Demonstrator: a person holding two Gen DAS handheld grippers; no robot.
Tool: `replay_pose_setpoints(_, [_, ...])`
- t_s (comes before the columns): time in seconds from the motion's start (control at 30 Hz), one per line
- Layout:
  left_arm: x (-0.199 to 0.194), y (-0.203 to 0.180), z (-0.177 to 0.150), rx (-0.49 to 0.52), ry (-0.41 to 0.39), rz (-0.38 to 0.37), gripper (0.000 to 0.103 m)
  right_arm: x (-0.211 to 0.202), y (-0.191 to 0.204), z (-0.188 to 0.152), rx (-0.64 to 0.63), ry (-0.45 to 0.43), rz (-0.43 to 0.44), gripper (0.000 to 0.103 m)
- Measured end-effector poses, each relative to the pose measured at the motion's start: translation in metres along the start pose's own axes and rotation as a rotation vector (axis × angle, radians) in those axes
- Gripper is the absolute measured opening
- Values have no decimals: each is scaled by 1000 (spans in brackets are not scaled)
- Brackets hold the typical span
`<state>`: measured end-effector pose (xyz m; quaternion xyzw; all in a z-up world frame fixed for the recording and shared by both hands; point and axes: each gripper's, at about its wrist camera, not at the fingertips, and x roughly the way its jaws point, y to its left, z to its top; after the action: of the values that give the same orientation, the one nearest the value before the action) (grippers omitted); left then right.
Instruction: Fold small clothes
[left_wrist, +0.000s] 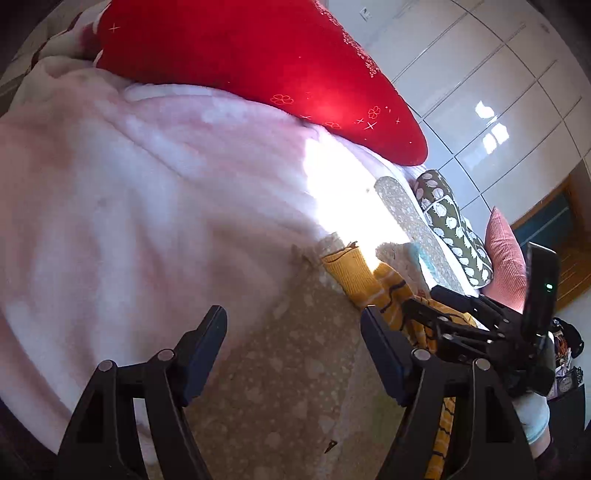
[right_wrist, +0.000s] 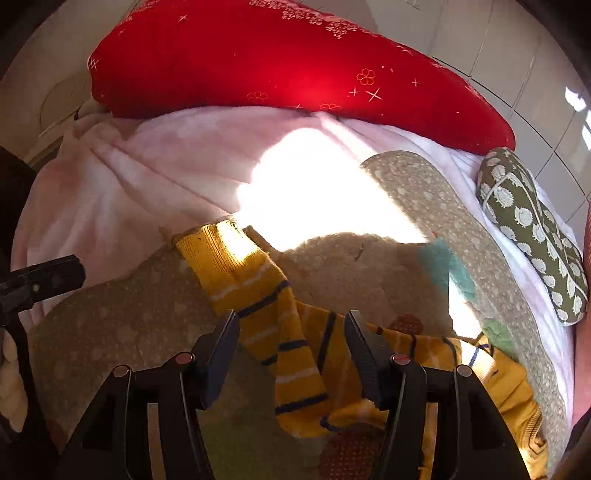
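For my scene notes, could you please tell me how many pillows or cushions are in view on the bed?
3: a red pillow at the far end, an olive patterned cushion at the far right edge, and a pink ribbed cushion beyond it, seen only by the left wrist camera. Others may be hidden.

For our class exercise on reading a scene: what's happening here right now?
A person is folding small clothes on a bed, a hand-held gripper in each hand. A yellow striped garment lies crumpled on a beige dotted mat over a pink blanket. The right hand-held gripper is open just above the garment, gripping nothing. The left hand-held gripper is also open and empty over the mat.
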<state>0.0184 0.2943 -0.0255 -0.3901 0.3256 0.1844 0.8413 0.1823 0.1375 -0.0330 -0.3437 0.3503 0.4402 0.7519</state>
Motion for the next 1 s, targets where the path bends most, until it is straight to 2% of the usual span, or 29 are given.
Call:
replay_pose_setpoints(0.07, [-9,9,-1,-3,-7,13,74,31,14,12,-14,37,-56,63])
replay_pose_setpoints(0.13, [-18,17,-2,-6,-18,21,74,52,18,21,25,68,-25,62])
replay_pose_setpoints(0.17, [-22,20,-3,-7,-21,21,74,57,17,23,54,73,-8,49])
replay_pose_setpoints(0.2, [-25,21,-3,-6,-23,21,74,57,13,25,100,79,49,16])
replay_pose_setpoints(0.23, [-28,22,-5,-3,-24,19,74,55,7,26,155,85,100,10])
replay_pose_setpoints(0.33, [-32,17,-9,9,-20,14,74,21,-14,23,256,18,117,10])
replay_pose_setpoints(0.47, [-36,1,-17,27,-4,-20,74,-59,-76,-5,476,-155,54,10])
replay_pose_setpoints(0.53, [-39,-12,-22,53,0,-33,74,-100,-117,-36,622,-244,15,10])
replay_pose_setpoints(0.63, [-42,-35,-31,98,13,-54,74,-153,-177,-95,813,-341,-89,10])
replay_pose_setpoints(0.77, [-39,-67,-48,164,55,-83,74,-202,-239,-193,1065,-401,-195,10])
replay_pose_setpoints(0.87, [-35,-95,-62,225,80,-98,74,-217,-274,-268,1188,-374,-312,10])
replay_pose_setpoints(0.97, [-28,-124,-79,294,112,-103,74,-211,-298,-341,1289,-291,-409,12])
replay_pose_setpoints(1.0, [-25,-133,-84,316,125,-106,74,-206,-306,-365,1313,-263,-416,13])
